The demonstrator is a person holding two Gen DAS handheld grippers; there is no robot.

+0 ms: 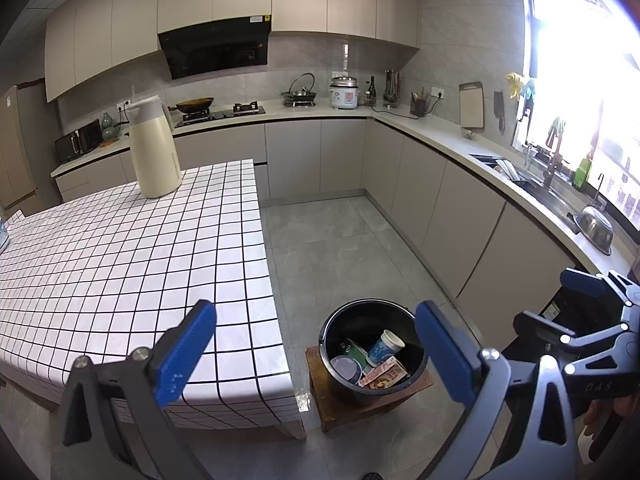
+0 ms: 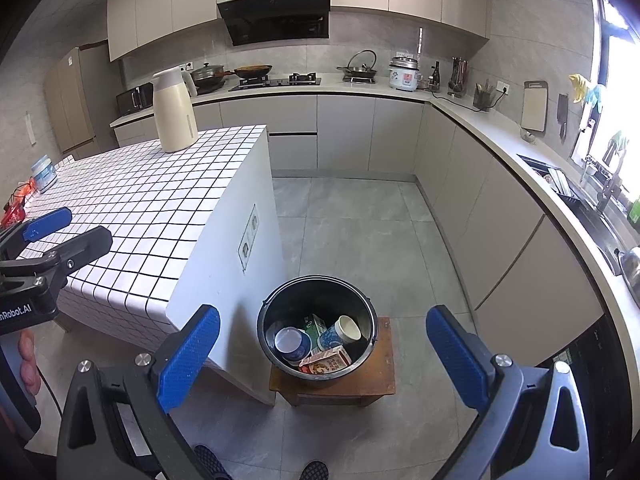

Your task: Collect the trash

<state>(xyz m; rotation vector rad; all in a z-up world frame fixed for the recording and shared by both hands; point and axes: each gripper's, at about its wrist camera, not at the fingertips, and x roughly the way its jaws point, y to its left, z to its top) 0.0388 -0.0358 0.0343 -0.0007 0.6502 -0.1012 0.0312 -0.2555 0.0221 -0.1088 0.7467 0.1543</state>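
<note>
At nine o'clock in the right wrist view we see a small clear jar with a pale blue label and some red wrapping at the far left edge of the white grid-patterned tablecloth table; whether these count as trash we cannot tell, and the tall cream thermos jug at eleven o'clock plainly does not. Our left gripper hangs released and empty, its blue pads wide apart, above the table's near corner. Moving right, at six o'clock, sits the round black plastic bucket on a low brown wooden stool, just beside the table's end panel. The collected trash lies inside it: a blue-patterned paper cup tipped on its side, long axis running toward one o'clock with its open mouth that way; a second blue paper cup beside it with its mouth facing up at us; a green carton leaning between them; and an orange-red drink carton lying flat at the front, long axis roughly three to nine o'clock. Our right gripper is likewise spread and holds nothing, above the bucket. We judge the risks to be these: the bucket overhangs the small stool, so a careless knock from either gripper could tip it and spill everything; and reaching across the table for the left-edge items could brush the thermos jug over.
</note>
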